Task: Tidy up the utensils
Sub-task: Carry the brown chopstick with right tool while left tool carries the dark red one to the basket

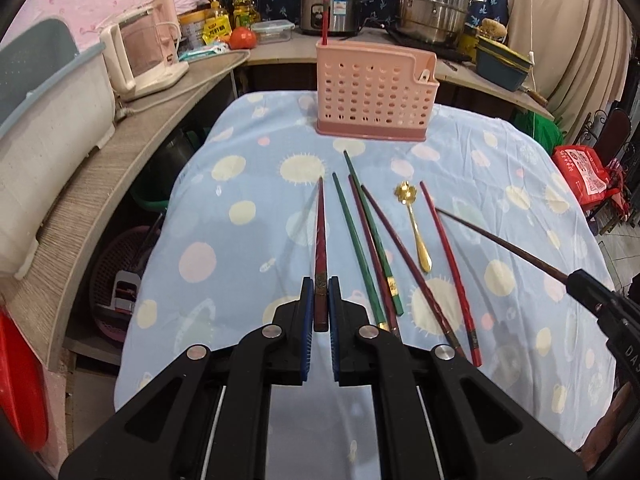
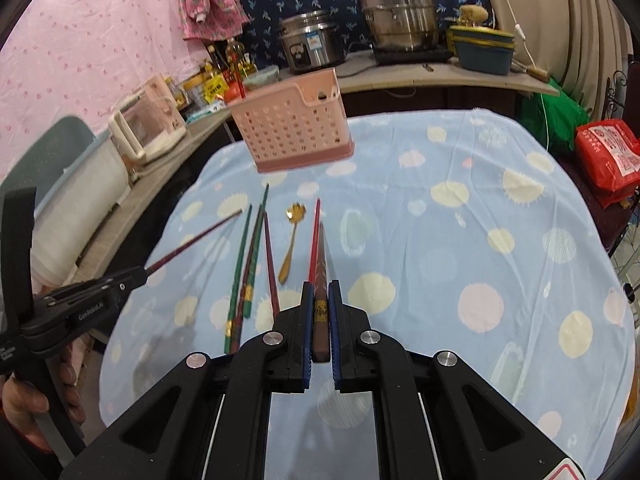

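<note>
My left gripper (image 1: pixel 320 292) is shut on a dark red chopstick (image 1: pixel 320 248) and holds it above the blue spotted tablecloth (image 1: pixel 240 264). My right gripper (image 2: pixel 319 294) is shut on a brown chopstick (image 2: pixel 321 264), also lifted; it shows in the left wrist view (image 1: pixel 500 240). Several green, maroon and red chopsticks (image 1: pixel 372 240) and a gold spoon (image 1: pixel 416 232) lie on the cloth between the grippers. A pink perforated utensil holder (image 1: pixel 374 94) stands at the table's far end with one red chopstick (image 1: pixel 325 20) upright in it. The holder shows in the right wrist view (image 2: pixel 294 128).
A counter (image 1: pixel 100 168) runs along the left with a kettle (image 1: pixel 140 52) and a grey bin (image 1: pixel 44 92). A rice cooker (image 1: pixel 330 6), steel pot (image 1: pixel 434 0) and blue boxes (image 1: pixel 502 64) stand behind the table. A red bag (image 2: pixel 608 156) sits at the right.
</note>
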### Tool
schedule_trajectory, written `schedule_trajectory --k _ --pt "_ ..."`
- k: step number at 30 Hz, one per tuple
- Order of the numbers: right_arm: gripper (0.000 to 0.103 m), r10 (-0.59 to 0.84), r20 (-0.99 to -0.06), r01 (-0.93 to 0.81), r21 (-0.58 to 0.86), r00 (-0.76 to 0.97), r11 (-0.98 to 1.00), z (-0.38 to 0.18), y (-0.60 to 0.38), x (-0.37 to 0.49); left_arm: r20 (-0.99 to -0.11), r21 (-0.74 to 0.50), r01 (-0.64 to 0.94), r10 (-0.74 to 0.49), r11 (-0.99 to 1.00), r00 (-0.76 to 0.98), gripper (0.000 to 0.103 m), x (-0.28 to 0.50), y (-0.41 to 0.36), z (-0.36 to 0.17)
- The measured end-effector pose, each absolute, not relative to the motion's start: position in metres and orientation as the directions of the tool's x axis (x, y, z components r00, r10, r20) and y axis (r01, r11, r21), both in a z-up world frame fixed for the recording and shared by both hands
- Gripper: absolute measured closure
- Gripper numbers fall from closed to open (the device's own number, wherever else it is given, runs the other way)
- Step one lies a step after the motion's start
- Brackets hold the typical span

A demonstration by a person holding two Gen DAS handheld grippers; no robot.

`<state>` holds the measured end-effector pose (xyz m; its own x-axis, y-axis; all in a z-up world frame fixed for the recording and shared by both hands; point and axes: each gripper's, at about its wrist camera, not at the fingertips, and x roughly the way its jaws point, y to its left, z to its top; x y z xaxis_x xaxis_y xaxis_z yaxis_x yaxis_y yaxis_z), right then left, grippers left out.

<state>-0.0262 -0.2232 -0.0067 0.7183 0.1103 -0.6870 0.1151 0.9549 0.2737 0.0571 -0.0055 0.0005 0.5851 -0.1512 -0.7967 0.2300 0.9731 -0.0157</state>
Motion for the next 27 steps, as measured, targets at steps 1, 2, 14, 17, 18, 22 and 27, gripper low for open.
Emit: schedule_trajectory --k 1,2,14,17,18,22,27 --pt "0.096 0.109 -0.679 0.113 0.274 0.726 0.955 -0.002 -0.224 -0.026 -0.792 -0.016 0.231 -0.153 0.973 0.591 0.096 0.058 -0.005 0.006" --pt "0.096 0.108 -0.670 0.110 0.275 0.735 0.955 0.004 -0.225 -0.024 -0.785 -0.019 0.231 -0.158 0.973 0.599 0.096 0.058 -0.005 0.011" --pt "0.096 0.125 -0.576 0.080 0.317 0.808 0.945 0.052 -0.238 -0.002 -0.704 -0.050 0.234 -0.200 0.971 0.681 0.096 0.078 0.000 0.068" --pt "0.096 0.121 -0.556 0.077 0.320 0.822 0.944 0.061 -0.242 0.005 -0.687 -0.051 0.228 -0.200 0.972 0.699 0.096 0.087 0.001 0.079" --pt "0.096 0.120 -0.549 0.076 0.321 0.827 0.944 0.064 -0.243 0.008 -0.684 -0.051 0.226 -0.199 0.973 0.702 0.096 0.089 0.000 0.081" --pt "0.096 0.111 -0.540 0.081 0.321 0.834 0.944 0.067 -0.247 0.024 -0.676 -0.044 0.227 -0.196 0.973 0.711 0.096 0.103 -0.004 0.085" --pt "0.096 0.122 -0.524 0.090 0.360 0.843 0.929 0.071 -0.260 0.049 -0.660 -0.038 0.250 -0.212 0.968 0.721 0.096 0.122 -0.015 0.097"
